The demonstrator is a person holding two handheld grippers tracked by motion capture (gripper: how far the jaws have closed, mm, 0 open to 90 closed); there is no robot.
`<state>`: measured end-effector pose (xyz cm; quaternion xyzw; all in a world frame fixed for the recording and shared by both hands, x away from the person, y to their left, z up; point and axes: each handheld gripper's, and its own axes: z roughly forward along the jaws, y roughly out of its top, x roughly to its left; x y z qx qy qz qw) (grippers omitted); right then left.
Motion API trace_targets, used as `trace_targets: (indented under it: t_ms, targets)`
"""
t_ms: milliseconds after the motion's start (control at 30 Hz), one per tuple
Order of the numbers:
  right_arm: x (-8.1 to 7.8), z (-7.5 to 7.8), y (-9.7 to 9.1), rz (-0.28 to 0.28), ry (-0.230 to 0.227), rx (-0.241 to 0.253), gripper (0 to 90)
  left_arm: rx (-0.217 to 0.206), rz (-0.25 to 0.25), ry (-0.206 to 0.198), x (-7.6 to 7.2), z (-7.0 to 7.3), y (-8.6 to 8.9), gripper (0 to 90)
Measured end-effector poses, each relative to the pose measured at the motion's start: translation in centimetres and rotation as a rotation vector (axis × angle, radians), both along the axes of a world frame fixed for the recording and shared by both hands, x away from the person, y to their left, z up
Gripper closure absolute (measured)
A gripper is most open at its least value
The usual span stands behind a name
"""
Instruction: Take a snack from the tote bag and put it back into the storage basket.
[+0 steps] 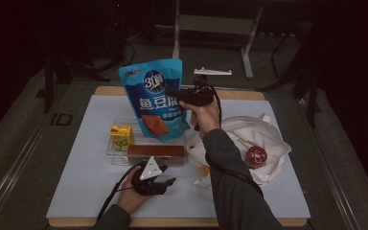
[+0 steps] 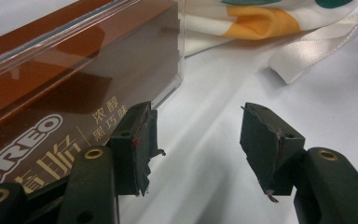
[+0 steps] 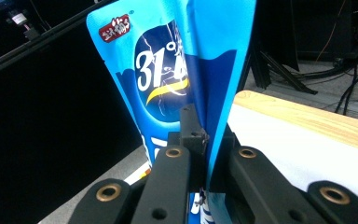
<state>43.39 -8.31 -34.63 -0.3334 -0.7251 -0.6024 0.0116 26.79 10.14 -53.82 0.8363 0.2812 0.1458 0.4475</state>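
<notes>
two grippers in use: right gripper clamped on blue snack pouch, held upright above clear tray; left gripper jaws apart, empty, beside brown biscuit box.

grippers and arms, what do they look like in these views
Both tongs are black. The left one carries a grey three-cornered plate on top and trails a black cable toward the table's near edge. Its pads are worn, with ragged edges and a small red mark, and brass-coloured rivets sit in the jaw links. The right one has the same rivets. Both arms wear dark grey sleeves.
</notes>
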Motion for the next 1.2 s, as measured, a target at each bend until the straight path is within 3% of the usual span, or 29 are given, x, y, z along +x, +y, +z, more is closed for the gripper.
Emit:
trace_targets:
  t_ms: [367,833,1033,1200]
  targets:
    - [0.6,-1.2,1.2,-0.034,0.019,-0.005,89.0,-0.001,-0.002,0.000,0.0,0.0,0.0,44.2]
    - [1.3,-3.6,2.9,-0.090,0.051,-0.079,88.8,-0.005,-0.002,-0.001,-0.1,0.0,0.0,44.2]
    - [1.3,-4.1,2.7,-0.137,0.052,-0.045,88.7,-0.015,-0.002,-0.005,-0.1,0.0,0.1,44.3]
    - [1.2,-4.6,2.6,-0.167,0.046,-0.049,88.3,-0.016,0.000,-0.007,-0.1,0.0,0.1,44.3]
